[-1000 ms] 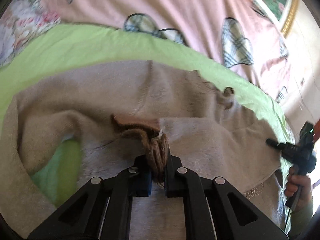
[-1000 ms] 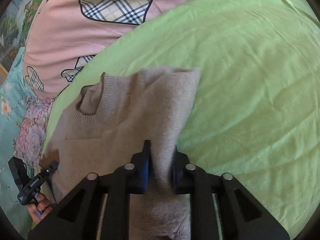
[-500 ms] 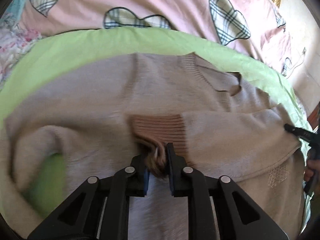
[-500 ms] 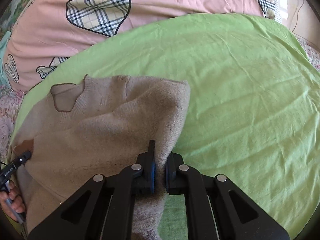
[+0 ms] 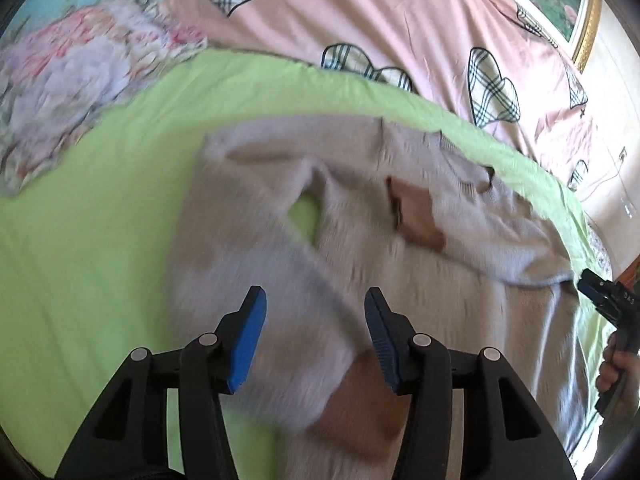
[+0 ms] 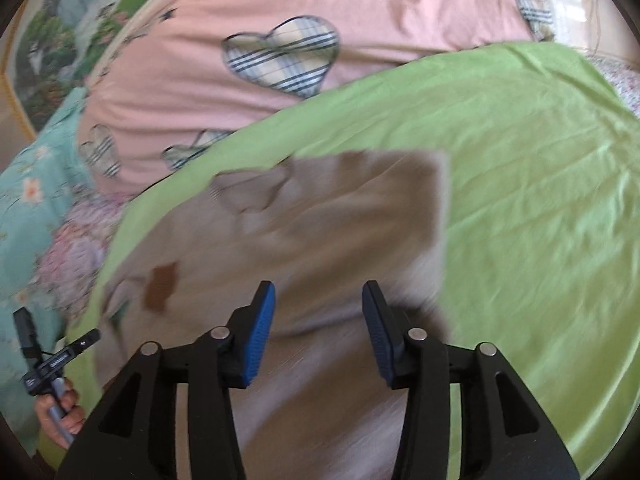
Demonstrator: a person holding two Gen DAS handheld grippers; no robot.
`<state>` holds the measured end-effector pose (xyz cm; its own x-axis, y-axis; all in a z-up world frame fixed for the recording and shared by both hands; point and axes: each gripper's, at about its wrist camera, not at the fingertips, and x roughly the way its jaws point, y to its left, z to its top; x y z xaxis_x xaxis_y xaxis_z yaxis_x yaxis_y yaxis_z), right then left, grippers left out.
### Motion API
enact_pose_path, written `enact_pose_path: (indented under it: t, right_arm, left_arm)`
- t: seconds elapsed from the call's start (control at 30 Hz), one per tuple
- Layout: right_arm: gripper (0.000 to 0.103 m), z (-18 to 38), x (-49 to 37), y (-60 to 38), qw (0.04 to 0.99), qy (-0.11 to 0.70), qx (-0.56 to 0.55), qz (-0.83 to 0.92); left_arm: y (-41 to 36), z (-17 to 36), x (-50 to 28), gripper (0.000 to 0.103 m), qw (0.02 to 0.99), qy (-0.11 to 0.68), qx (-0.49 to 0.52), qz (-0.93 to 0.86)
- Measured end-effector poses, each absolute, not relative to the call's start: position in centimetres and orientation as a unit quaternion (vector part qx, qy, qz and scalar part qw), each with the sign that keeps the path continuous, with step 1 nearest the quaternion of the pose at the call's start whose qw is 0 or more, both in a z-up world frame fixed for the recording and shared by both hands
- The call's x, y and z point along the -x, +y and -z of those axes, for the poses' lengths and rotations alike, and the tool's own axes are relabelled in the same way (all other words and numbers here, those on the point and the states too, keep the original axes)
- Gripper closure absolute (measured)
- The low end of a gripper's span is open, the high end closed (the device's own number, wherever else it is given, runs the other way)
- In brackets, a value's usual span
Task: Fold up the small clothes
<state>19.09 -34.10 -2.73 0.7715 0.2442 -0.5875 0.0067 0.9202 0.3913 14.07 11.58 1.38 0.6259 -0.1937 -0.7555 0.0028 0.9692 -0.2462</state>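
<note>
a: sweater [image 5: 400, 264] on green sheet [image 5: 100, 280], neckline at two o'clock?
b: yes. left tongs [image 5: 316, 336] and right tongs [image 6: 318, 330] have just been opening, spread, pinching nothing, knit beneath.

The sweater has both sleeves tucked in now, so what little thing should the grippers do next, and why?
Probably reach down for the bottom hem. The beige sweater lies on the green sheet with sleeves folded across its body, a brown cuff near the collar. Both the left gripper and right gripper have just been opening their jaws, with nothing pinched.
</note>
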Motion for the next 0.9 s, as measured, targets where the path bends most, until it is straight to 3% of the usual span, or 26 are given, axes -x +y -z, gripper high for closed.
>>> enact_pose_path:
  t: [0.1,0.17,0.43,0.5,0.53,0.57,0.9]
  right_arm:
    - [0.052,4.1,-17.8,-31.4,0.913,0.348,-0.191,-0.090]
    - [0.052,4.9,-16.9,-29.9,0.908,0.356,-0.194,-0.103]
    - [0.052,6.4,-14.6,-26.2,0.893,0.382,-0.196,-0.134]
    - [0.051,6.7,-14.4,-25.9,0.890,0.388,-0.197,-0.137]
    - [0.051,6.8,-14.4,-25.8,0.888,0.390,-0.200,-0.138]
    - [0.051,6.9,-14.2,-25.7,0.887,0.391,-0.204,-0.137]
    - [0.051,6.7,-13.8,-27.8,0.889,0.381,-0.227,-0.115]
  left_arm:
    - [11.5,-1.0,-11.5,0.039,0.890,0.439,0.100,0.064]
    - [11.3,-0.5,-10.3,0.024,0.885,0.451,0.095,0.064]
    - [12.9,2.2,-9.4,0.025,0.863,0.480,0.153,0.045]
    - [13.1,2.6,-10.2,0.040,0.864,0.473,0.166,0.044]
    - [13.1,2.7,-10.7,0.071,0.865,0.469,0.169,0.048]
    - [13.0,2.8,-11.1,0.095,0.862,0.471,0.176,0.062]
    - [7.9,-5.8,-12.4,0.097,0.912,0.349,0.155,0.151]
